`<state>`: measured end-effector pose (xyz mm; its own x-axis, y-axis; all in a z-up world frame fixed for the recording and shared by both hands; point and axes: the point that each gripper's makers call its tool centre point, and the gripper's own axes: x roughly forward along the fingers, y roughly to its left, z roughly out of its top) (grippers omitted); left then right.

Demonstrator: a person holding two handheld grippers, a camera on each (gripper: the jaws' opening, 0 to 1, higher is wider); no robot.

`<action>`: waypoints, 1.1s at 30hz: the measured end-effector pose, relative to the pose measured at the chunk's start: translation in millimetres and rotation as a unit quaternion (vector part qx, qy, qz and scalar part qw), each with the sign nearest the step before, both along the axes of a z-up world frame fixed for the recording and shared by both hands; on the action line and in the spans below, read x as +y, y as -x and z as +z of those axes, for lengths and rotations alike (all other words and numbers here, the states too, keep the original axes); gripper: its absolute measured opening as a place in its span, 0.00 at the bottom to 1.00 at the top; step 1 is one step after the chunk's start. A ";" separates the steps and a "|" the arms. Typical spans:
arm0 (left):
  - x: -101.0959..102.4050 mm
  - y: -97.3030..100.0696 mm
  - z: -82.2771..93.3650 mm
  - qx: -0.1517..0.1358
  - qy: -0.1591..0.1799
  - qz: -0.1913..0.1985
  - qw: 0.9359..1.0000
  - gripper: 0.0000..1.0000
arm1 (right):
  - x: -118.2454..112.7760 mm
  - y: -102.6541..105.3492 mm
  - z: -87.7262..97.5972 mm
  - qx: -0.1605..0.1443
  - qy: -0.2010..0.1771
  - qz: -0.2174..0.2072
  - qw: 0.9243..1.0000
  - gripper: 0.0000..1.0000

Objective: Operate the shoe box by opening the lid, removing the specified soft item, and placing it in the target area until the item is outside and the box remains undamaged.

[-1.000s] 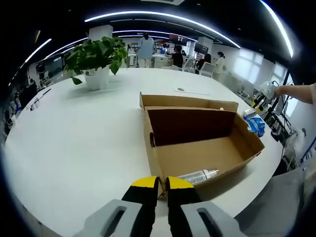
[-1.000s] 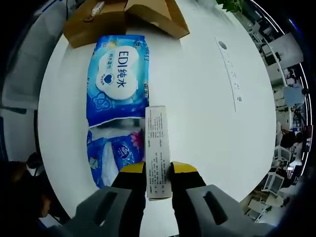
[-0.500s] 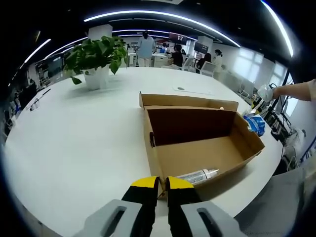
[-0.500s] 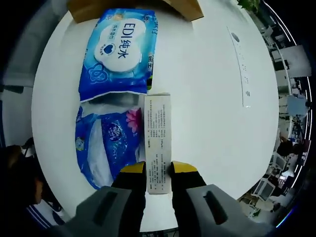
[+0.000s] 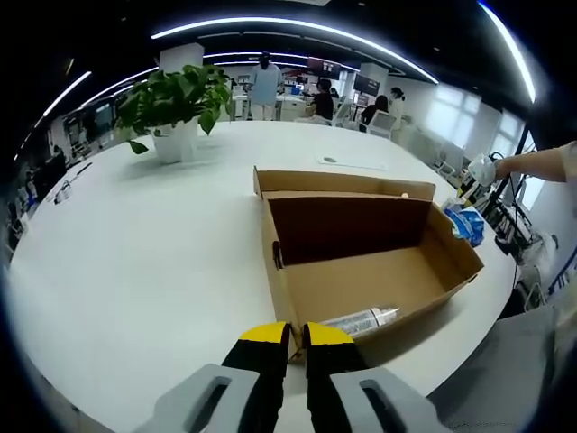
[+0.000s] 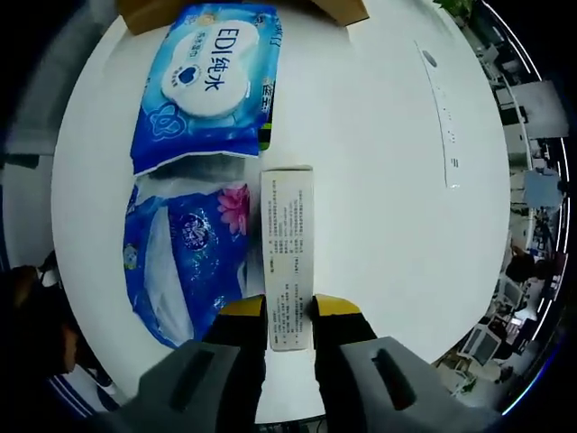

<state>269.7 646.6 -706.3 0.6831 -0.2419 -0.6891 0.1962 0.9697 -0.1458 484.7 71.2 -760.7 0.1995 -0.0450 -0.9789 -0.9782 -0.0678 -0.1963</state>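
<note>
The brown cardboard shoe box [image 5: 424, 221] lies open on the white round table [image 5: 135, 262], and a clear tube [image 5: 361, 320] rests against its near wall. My left gripper [image 5: 296, 336] is shut on the box's near corner. My right gripper [image 6: 288, 311] is shut on a narrow white printed carton [image 6: 287, 253], held above the table. Just left of the carton lie a blue soft pack with a pink flower [image 6: 185, 262] and a blue wet-wipes pack [image 6: 207, 86]. A corner of the shoe box [image 6: 338, 9] shows at the top edge of the right gripper view.
A potted plant [image 5: 176, 104] stands at the table's far left. A white strip [image 6: 442, 108] lies on the table to the right of the carton. A person's arm [image 5: 541, 164] reaches in beyond the box, above the blue packs [image 5: 464, 225]. People stand in the background.
In the right gripper view the packs have slid left and up beside the held carton as the camera moved. In the left gripper view the arm has come in a little; the box is still.
</note>
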 end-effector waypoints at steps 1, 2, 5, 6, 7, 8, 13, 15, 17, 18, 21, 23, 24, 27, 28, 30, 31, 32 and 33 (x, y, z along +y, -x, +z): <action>0.0 -0.3 0.0 0.000 0.000 0.000 1.000 0.06 | 0.5 0.2 -0.1 -0.001 0.000 -0.001 1.000 0.17; -0.1 -0.1 0.0 0.000 -0.001 0.000 1.000 0.06 | 0.3 -0.4 -0.5 -0.002 0.001 0.000 1.000 0.17; -0.2 -0.7 0.0 0.002 -0.003 -0.002 1.000 0.06 | 1.3 -0.7 -0.1 -0.008 0.004 0.002 1.000 0.17; -0.2 -0.8 -0.1 0.003 -0.004 -0.002 1.000 0.06 | 1.5 -1.3 0.3 -0.011 0.004 0.003 1.000 0.17; -0.3 -1.2 -0.1 0.004 -0.005 -0.004 1.000 0.06 | 1.6 -2.3 0.7 -0.014 0.004 0.002 1.000 0.18; -0.4 -1.0 -0.1 0.004 -0.007 -0.006 1.000 0.06 | 2.1 -4.4 1.8 -0.021 0.003 0.001 1.000 0.18; 0.0 -1.8 -0.1 0.004 -0.006 -0.011 1.000 0.07 | 8.0 -3.0 6.3 -0.029 -0.015 -0.016 0.999 0.19; -0.2 -2.2 0.0 0.004 -0.005 -0.013 1.000 0.07 | 8.8 -2.0 7.9 -0.032 -0.015 -0.017 0.999 0.20; 0.1 -3.2 0.4 0.002 -0.008 -0.016 1.000 0.08 | 11.0 -1.4 10.5 -0.038 -0.024 -0.032 0.998 0.23; 0.2 -3.7 1.1 0.001 -0.010 -0.019 1.000 0.08 | 13.2 1.1 13.4 -0.041 -0.026 -0.039 0.998 0.24; -0.3 -6.7 6.2 -0.004 -0.014 -0.029 0.999 0.11 | 22.2 12.4 22.9 -0.046 -0.031 -0.042 0.998 0.28; -1.7 -9.4 11.3 -0.010 -0.017 -0.039 0.999 0.13 | 22.4 12.9 24.9 -0.050 -0.033 -0.045 0.997 0.31; -2.8 -10.3 13.2 -0.011 -0.019 -0.045 0.999 0.14 | 22.8 13.7 26.2 -0.053 -0.033 -0.046 0.997 0.32; -7.7 -13.5 17.9 -0.015 -0.033 -0.077 0.996 0.18 | 26.8 16.6 33.7 -0.063 -0.040 -0.054 0.996 0.37; -9.8 -13.6 18.6 -0.014 -0.038 -0.089 0.995 0.19 | 27.7 17.0 34.8 -0.064 -0.046 -0.060 0.995 0.39; -14.1 -14.6 18.9 -0.010 -0.050 -0.119 0.992 0.21 | 29.1 15.7 37.4 -0.070 -0.063 -0.078 0.993 0.43; -16.5 -15.9 18.9 -0.008 -0.061 -0.138 0.989 0.21 | 29.9 15.8 39.2 -0.072 -0.068 -0.083 0.992 0.45; -18.3 -16.5 18.9 -0.006 -0.066 -0.149 0.987 0.22 | 31.6 16.6 42.5 -0.074 -0.078 -0.088 0.990 0.46; -20.5 -17.2 18.8 -0.004 -0.068 -0.160 0.985 0.23 | 34.1 17.7 44.8 -0.076 -0.088 -0.091 0.989 0.48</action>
